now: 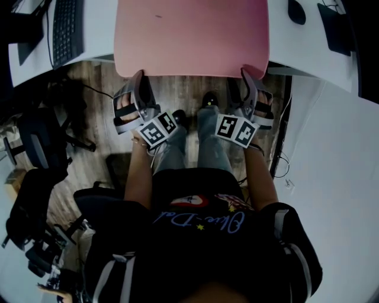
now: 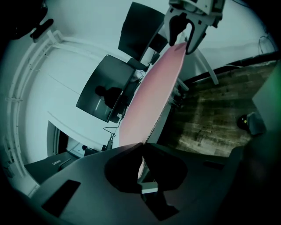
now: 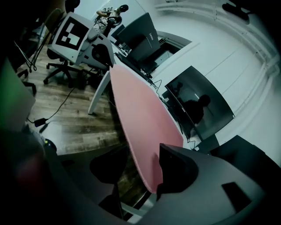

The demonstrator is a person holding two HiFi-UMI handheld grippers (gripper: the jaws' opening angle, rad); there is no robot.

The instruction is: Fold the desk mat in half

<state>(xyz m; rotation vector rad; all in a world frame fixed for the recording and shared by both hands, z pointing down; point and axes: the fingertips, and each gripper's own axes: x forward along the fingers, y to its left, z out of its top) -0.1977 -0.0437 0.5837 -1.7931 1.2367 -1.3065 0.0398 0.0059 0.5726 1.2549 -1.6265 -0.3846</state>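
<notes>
The pink desk mat (image 1: 189,35) lies flat on the white desk (image 1: 308,47), its near edge hanging over the desk's front. My left gripper (image 1: 137,76) is at the mat's near left corner. In the left gripper view its jaws (image 2: 141,147) are shut on the mat's edge (image 2: 153,92). My right gripper (image 1: 246,72) is at the near right corner. In the right gripper view the mat's corner (image 3: 140,118) sits between the open jaws (image 3: 140,167), lying against one jaw with a gap to the other.
A keyboard (image 1: 65,29) lies at the desk's far left and a mouse (image 1: 296,12) at the far right. Dark monitors (image 2: 107,88) stand behind the mat. An office chair (image 1: 35,142) is on the wooden floor (image 1: 95,106) to the left.
</notes>
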